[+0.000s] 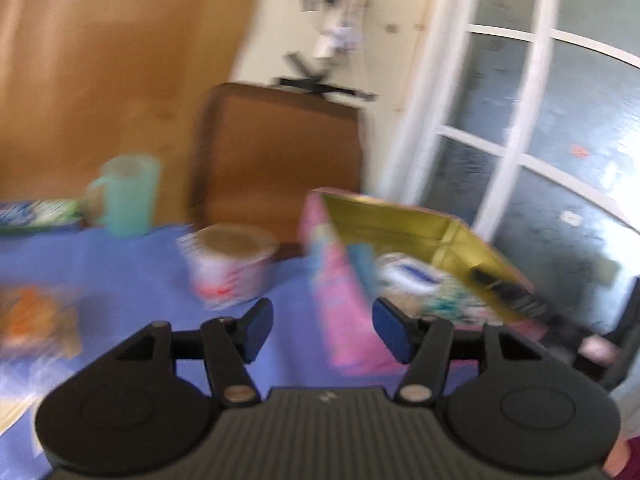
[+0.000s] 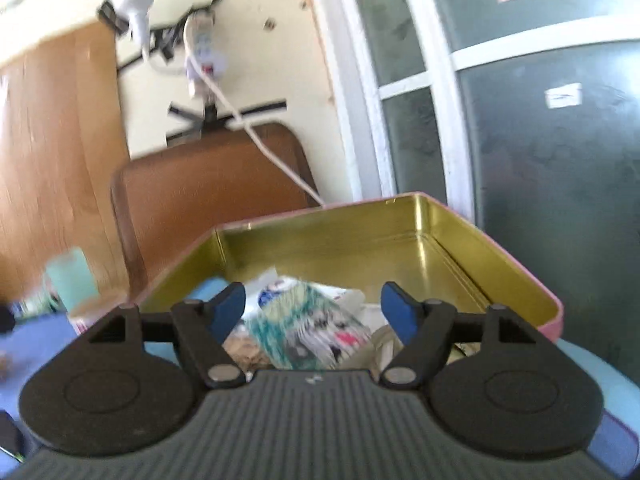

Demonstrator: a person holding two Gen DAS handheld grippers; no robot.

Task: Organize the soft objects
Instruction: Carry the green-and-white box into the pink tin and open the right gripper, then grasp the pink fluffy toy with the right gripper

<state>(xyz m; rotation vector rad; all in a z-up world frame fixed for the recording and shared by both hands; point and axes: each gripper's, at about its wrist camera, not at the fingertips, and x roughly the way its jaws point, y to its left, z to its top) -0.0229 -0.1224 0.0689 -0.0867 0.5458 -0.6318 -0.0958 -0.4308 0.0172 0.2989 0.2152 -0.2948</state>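
A pink tin [image 1: 336, 280] with a gold inside stands open on the blue table, its raised lid [image 2: 360, 240] behind it. Soft packets lie inside it, a teal and white one [image 2: 312, 328] on top; they also show in the left wrist view [image 1: 416, 280]. My left gripper [image 1: 323, 330] is open and empty, just left of the tin's pink side. My right gripper [image 2: 313, 312] is open and empty, right above the tin's contents. An orange soft packet [image 1: 36, 320] lies on the table at the far left. Both views are blurred.
A white roll with a printed wrapper [image 1: 228, 264] stands on the blue cloth [image 1: 120, 272] ahead of the left gripper. A mint green mug [image 1: 128, 196] and a green and blue pack [image 1: 36, 216] stand at the far edge. A brown chair back [image 1: 280, 152] and a glass door [image 1: 520, 140] lie beyond.
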